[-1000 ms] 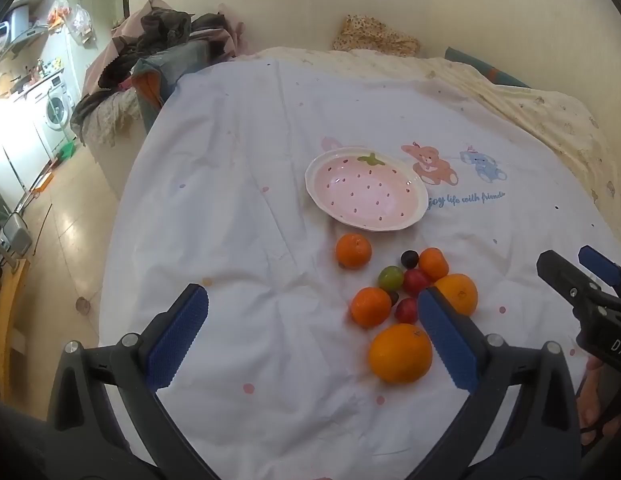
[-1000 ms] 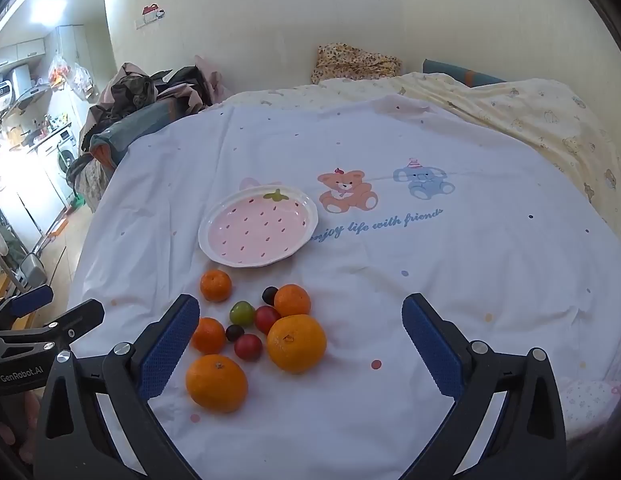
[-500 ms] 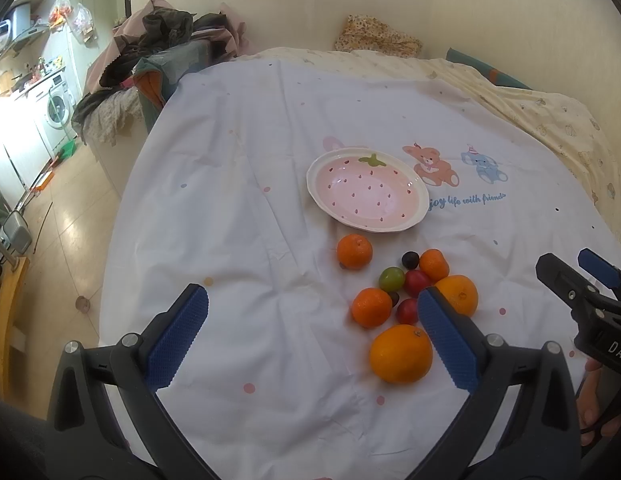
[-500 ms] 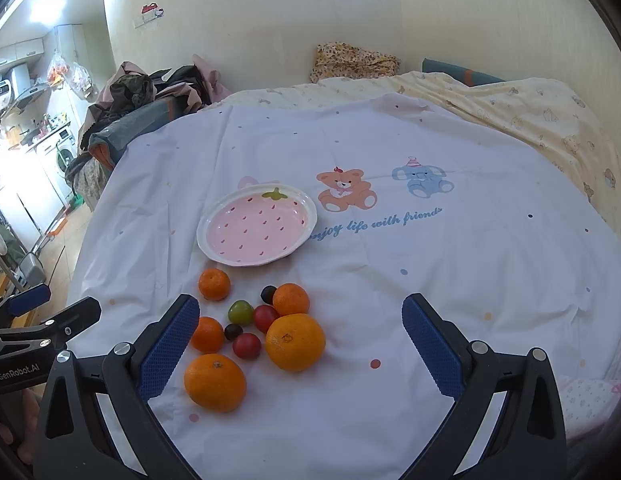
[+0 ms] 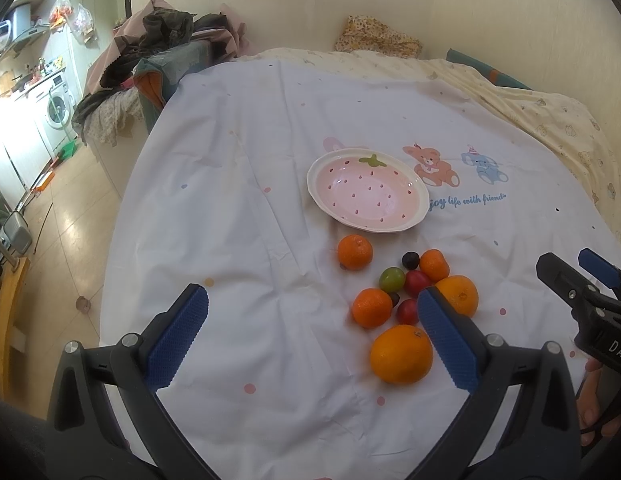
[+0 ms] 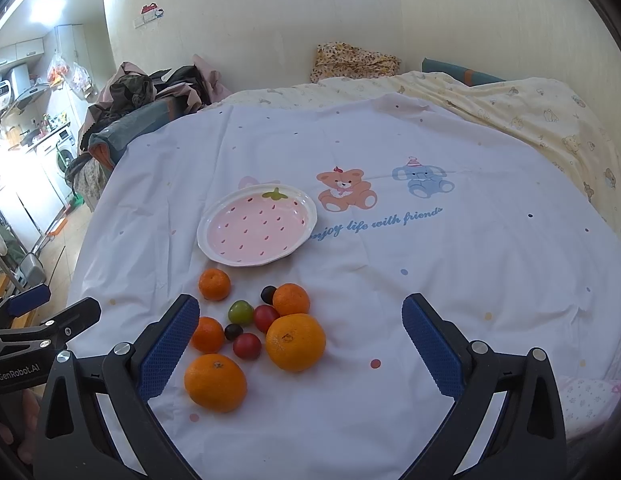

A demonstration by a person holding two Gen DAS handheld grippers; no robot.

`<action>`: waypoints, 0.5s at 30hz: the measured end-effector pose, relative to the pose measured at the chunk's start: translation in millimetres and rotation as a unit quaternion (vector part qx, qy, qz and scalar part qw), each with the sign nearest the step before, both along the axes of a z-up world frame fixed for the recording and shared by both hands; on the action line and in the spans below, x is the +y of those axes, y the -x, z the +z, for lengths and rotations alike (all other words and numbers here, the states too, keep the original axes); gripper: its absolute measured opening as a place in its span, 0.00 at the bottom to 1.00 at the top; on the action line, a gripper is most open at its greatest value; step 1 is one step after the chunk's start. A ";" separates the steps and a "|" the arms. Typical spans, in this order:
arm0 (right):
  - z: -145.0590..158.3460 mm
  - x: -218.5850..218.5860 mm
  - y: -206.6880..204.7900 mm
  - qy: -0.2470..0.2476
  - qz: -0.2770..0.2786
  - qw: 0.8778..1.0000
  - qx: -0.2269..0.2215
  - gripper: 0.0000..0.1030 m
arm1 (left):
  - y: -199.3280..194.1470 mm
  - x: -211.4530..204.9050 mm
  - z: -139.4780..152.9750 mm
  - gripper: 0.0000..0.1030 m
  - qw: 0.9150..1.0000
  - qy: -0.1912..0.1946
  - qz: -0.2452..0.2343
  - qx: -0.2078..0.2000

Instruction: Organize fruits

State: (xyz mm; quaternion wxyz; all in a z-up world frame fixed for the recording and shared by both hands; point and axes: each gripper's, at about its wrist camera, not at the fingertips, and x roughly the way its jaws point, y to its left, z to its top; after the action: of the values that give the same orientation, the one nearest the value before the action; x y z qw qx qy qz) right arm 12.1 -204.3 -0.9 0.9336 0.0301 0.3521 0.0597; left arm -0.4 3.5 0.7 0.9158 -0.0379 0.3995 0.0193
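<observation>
Little has changed over the last second: both views have crept slightly nearer the fruit, nothing has been picked up, so sorting has yet to begin; the plate [image 6: 257, 230] lies empty on the sheet [image 6: 430, 272]; oranges [image 6: 295, 342], mandarins [image 6: 214, 284] and small tomatoes [image 6: 247, 345] cluster just before it; the left gripper [image 5: 310, 334] and right gripper [image 6: 300, 346] hover above, jaws wide apart and holding nothing.
</observation>
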 end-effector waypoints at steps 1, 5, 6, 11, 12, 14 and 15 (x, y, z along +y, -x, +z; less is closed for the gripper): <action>0.0 -0.2 -0.1 0.000 0.000 1.000 0.000 1.00 | 0.0 0.6 0.2 1.00 1.000 0.000 0.001 0.000; 0.1 -0.2 -0.1 0.000 0.000 1.000 0.000 1.00 | 0.1 0.1 0.0 1.00 1.000 0.000 -0.001 0.000; 0.1 -0.3 -0.1 0.000 0.000 1.000 0.000 1.00 | 0.1 0.2 0.0 1.00 1.000 -0.001 -0.001 0.000; 0.2 -0.3 -0.1 0.000 0.000 1.000 0.000 1.00 | 0.1 0.7 0.0 1.00 1.000 0.000 0.000 0.000; 0.1 -0.4 -0.1 0.000 0.000 1.000 0.000 1.00 | 0.1 1.2 0.4 1.00 1.000 0.000 0.000 0.000; 0.2 -0.8 0.0 0.000 0.000 1.000 0.000 1.00 | 0.1 1.8 0.5 1.00 1.000 0.001 0.001 0.000; 0.2 -0.7 0.0 -0.001 0.000 1.000 0.000 1.00 | 0.0 2.3 0.5 1.00 1.000 0.001 0.001 0.001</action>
State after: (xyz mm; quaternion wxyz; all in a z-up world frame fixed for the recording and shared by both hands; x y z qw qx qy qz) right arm 12.0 -205.0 -0.7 0.9334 0.0306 0.3525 0.0601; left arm -0.5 5.8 1.2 0.9154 -0.0390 0.4001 0.0196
